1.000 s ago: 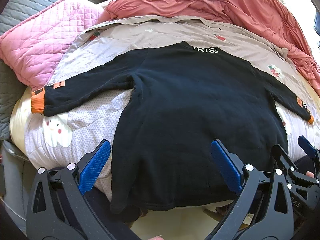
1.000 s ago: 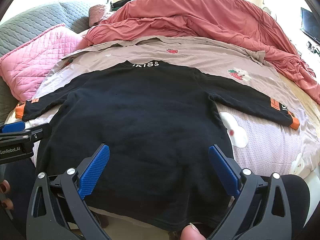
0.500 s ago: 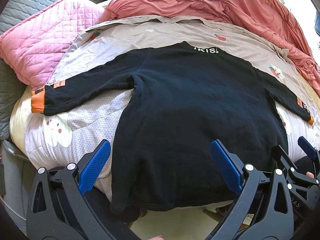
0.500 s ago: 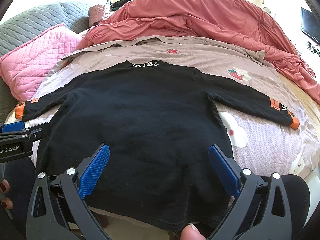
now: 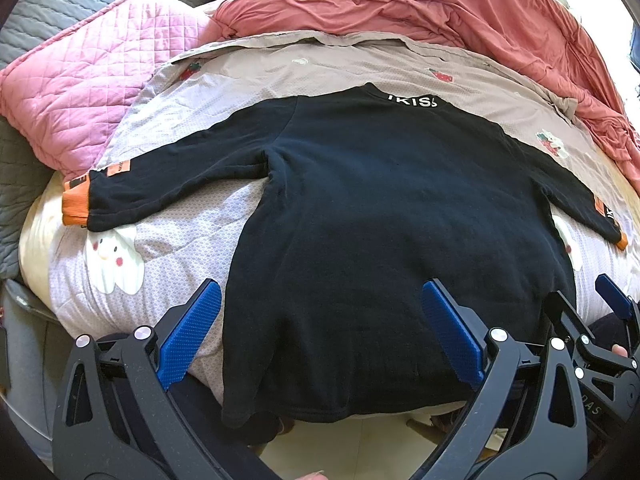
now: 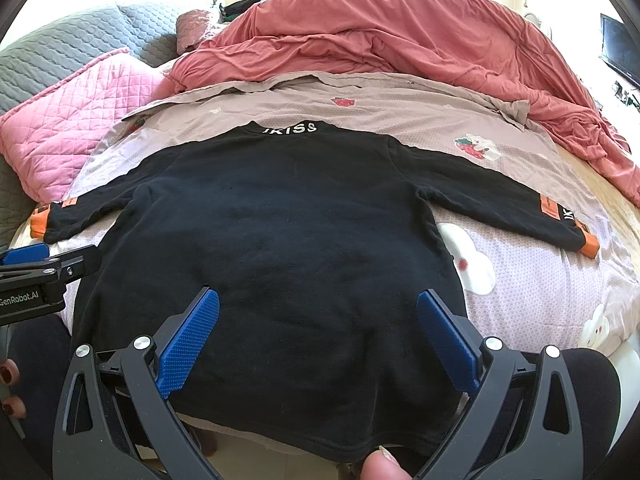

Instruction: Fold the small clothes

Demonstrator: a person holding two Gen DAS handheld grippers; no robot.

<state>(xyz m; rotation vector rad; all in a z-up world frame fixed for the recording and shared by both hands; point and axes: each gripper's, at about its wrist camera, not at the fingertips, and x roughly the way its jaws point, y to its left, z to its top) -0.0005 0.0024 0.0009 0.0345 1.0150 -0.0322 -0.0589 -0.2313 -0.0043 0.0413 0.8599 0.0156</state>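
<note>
Sweatshirt (image 5: 384, 240) lies flat, its hem between both grippers' wide-spread, empty fingers (image 6: 188, 336)

A bedroom in a home. A bed (image 6: 540, 300) fills both views, spread with a sheet (image 6: 400, 112) printed with strawberries and white cartoon clouds. A rumpled red duvet (image 6: 400, 40) lies heaped across the upper half of the frame, a quilted pink pillow (image 6: 68, 132) sits at the left, and a grey padded headboard (image 6: 60, 56) curves along the upper left. A dark screen (image 6: 622, 52) shows at the far right edge. A black sweater (image 6: 280, 240) lies flat on the bed in bright daylight.
</note>
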